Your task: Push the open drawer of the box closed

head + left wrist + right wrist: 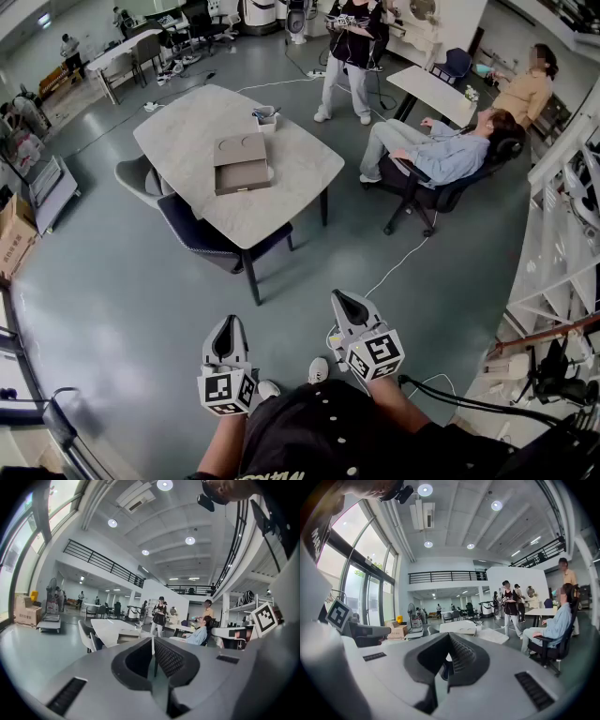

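A flat brown box [242, 161] lies on the pale marble table [187, 127] across the room, its drawer drawn out toward me. Both grippers hang low near my body, far from the table. My left gripper [225, 331] points at the floor, jaws together and empty. My right gripper [346, 302] beside it is also shut on nothing. In the left gripper view the box [127, 637] shows small beyond the closed left gripper [153, 642]. The right gripper view has the box [465, 631] just over the shut right gripper [448, 640].
A dark chair [214, 236] and a grey chair [139, 178] stand at the table's near side. A small tray [266, 116] sits on its far edge. A person reclines in an office chair [441, 155], another stands [349, 56]. A white cable [398, 263] crosses the floor; white shelving [562, 244] stands right.
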Demonstrator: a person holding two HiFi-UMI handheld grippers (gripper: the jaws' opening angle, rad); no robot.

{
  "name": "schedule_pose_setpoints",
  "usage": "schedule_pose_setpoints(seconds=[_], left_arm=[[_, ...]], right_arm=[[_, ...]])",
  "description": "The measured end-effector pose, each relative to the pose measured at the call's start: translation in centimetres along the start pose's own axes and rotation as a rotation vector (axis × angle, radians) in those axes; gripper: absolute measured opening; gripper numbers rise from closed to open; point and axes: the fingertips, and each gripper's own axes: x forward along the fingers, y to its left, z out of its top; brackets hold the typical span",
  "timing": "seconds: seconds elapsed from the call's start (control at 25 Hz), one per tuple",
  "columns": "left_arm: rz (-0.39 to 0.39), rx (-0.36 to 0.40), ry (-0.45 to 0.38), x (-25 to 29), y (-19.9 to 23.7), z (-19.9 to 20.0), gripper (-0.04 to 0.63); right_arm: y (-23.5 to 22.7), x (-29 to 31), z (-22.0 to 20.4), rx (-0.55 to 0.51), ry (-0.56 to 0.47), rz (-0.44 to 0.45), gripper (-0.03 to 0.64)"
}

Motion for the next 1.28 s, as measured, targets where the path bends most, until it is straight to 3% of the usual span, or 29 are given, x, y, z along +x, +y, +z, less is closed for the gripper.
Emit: schedule_pose_setpoints(seconds=[0.44, 0.76, 1.28], left_arm=[[0.0, 0.008, 0.001, 0.9, -1.1, -0.3, 0.026], [0.016, 0.02, -0.002, 2.1, -2.7, -0.1, 0.026], [0.103, -0.023, -0.01, 3.5, -6.5, -1.8, 0.026]], right_arm=[[-1.3, 0.1, -0.4, 0.009, 0.007, 0.012, -0.003], [-2.4, 0.3, 0.4, 0.003, -0.035, 0.068, -0.003], [-6.2, 0.9, -0.5, 0.005, -0.002, 0.157, -0.003]])
